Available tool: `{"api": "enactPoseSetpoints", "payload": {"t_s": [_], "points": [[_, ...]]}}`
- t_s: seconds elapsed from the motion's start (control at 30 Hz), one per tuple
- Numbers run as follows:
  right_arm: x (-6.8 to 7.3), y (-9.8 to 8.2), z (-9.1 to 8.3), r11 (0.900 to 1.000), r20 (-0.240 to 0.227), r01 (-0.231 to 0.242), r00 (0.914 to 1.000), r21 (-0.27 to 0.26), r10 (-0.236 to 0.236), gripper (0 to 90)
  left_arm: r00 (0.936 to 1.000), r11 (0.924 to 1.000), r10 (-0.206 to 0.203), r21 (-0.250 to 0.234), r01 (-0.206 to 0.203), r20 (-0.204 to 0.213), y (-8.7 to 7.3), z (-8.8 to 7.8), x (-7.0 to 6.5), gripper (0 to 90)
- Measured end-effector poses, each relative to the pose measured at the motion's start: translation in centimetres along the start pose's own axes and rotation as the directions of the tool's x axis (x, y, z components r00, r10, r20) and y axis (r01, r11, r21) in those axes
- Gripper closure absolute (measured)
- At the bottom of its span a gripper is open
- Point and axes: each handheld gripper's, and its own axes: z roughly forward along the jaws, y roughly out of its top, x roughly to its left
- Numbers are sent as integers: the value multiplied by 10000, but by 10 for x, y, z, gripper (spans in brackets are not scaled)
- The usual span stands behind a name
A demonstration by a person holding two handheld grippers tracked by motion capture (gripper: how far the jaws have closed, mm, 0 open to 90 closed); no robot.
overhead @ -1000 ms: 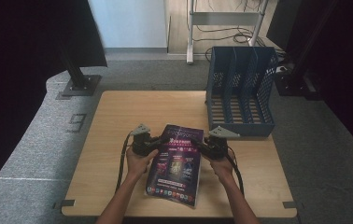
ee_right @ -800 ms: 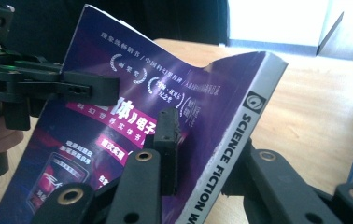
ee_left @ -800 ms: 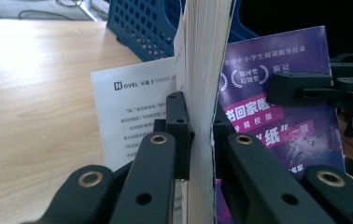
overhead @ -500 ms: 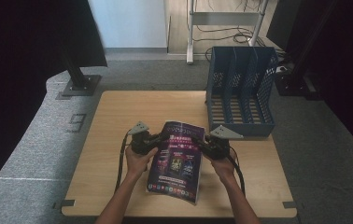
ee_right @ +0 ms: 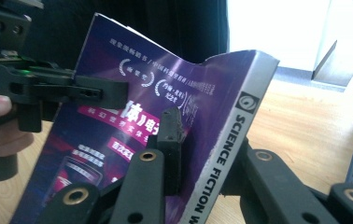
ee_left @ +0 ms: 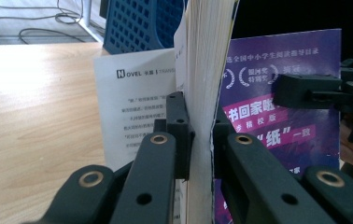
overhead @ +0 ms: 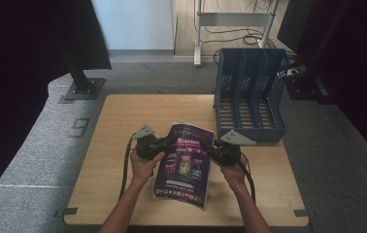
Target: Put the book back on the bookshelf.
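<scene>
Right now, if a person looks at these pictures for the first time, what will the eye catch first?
First comes the purple book, raised off the near middle of the wooden table and gripped from both sides: the left gripper clamps its page edge and the right gripper its spine side. Next is the blue file rack, standing at the table's far right corner with its slots empty.

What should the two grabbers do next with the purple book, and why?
Probably keep lifting the purple book and swing it toward the blue file rack. The left gripper pinches its page edge and the right gripper its spine, its far end is raised off the table, and the rack's slots look empty.
</scene>
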Motion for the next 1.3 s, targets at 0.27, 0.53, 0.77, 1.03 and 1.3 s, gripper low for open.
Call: {"api": "enactPoseSetpoints", "payload": {"t_s": [0.27,0.53,0.77,1.03,1.3], "points": [[9,11,-9,9983,-50,318,9995,-491,-321,778,9999,9994,170,-312,-169,29,8,-7,-5,848],[8,14,-11,9971,-112,331,9994,-691,-340,790,9997,9989,250,-390,-250,13,15,-8,-7,848],[13,26,-20,9898,50,723,9974,-1230,-722,808,9985,9968,549,-591,-546,30,29,-11,-14,847],[11,22,-20,9901,165,775,9970,-1171,-761,811,9979,9963,644,-559,-645,-40,26,-4,-13,847],[9,31,-19,9840,534,1154,9926,-1356,-1090,812,9972,9959,736,-517,-740,-89,42,5,-11,847]]}}
